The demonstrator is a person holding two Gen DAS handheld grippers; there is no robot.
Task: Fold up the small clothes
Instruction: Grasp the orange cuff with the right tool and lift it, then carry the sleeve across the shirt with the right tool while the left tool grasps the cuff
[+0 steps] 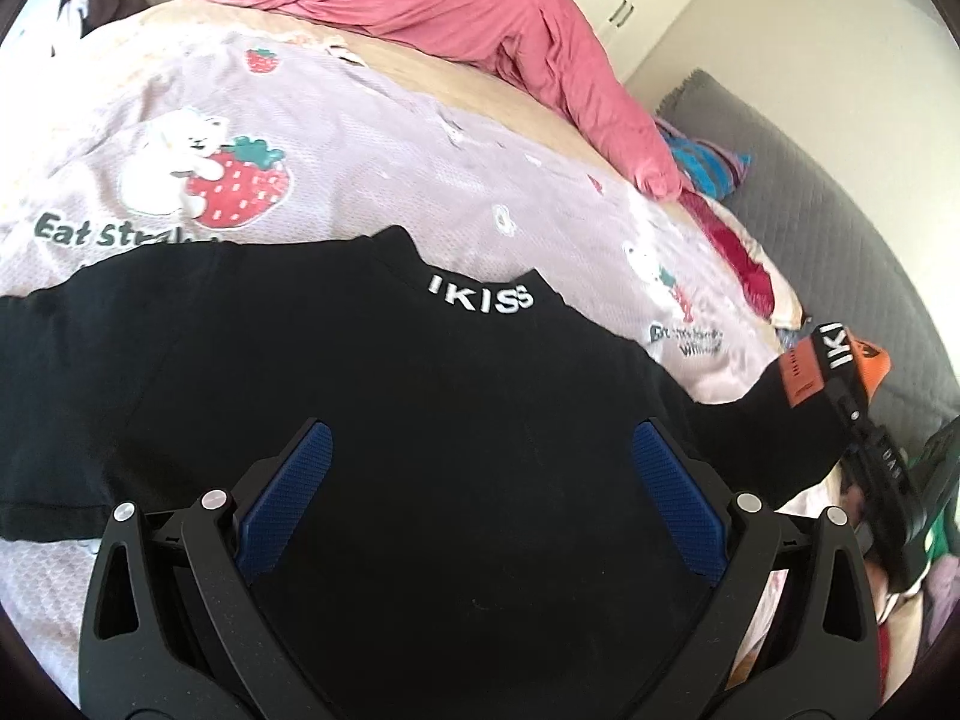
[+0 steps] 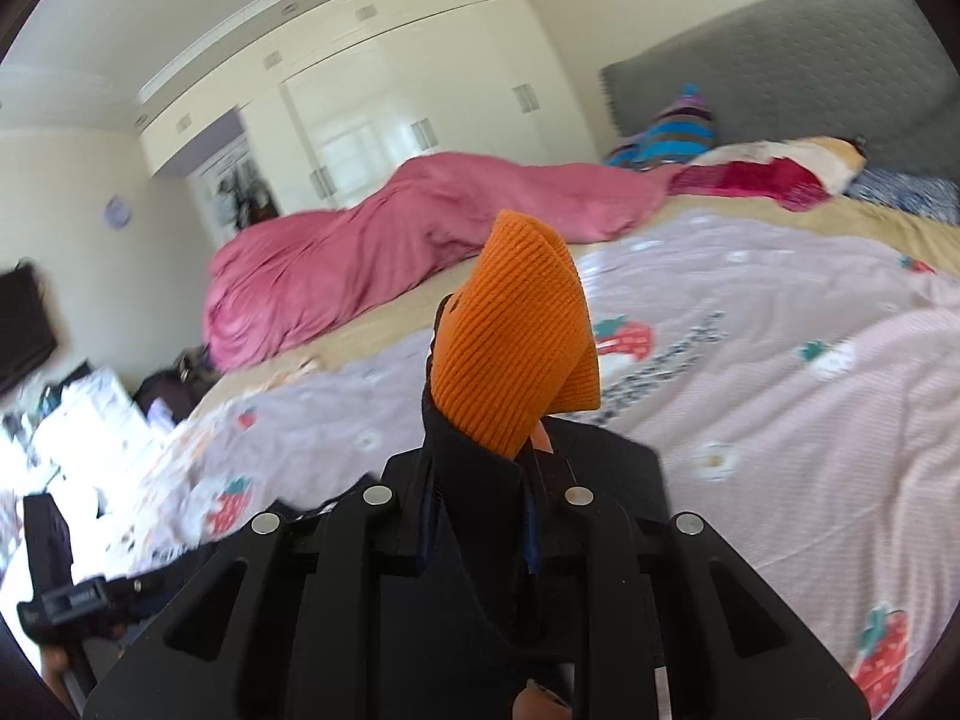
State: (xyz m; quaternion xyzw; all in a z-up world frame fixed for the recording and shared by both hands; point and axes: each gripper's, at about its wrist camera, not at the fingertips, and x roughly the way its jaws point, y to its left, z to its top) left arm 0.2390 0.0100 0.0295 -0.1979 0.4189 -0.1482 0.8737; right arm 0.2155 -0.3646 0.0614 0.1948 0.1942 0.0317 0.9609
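I see a black top (image 1: 420,420) with white IKISS lettering at its collar spread flat on the bed. Its sleeve, tipped with an orange ribbed cuff (image 2: 516,348), is lifted off to one side, the cuff sticking up and folded over.

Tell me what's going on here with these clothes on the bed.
A person with a gripper in each hand is folding a black garment spread on a strawberry-print blanket. The right gripper is shut on the garment's orange knit cuff, holding that end up off the bed. The left gripper hovers over the middle of the garment, fingers apart and holding nothing. No fold shows yet.
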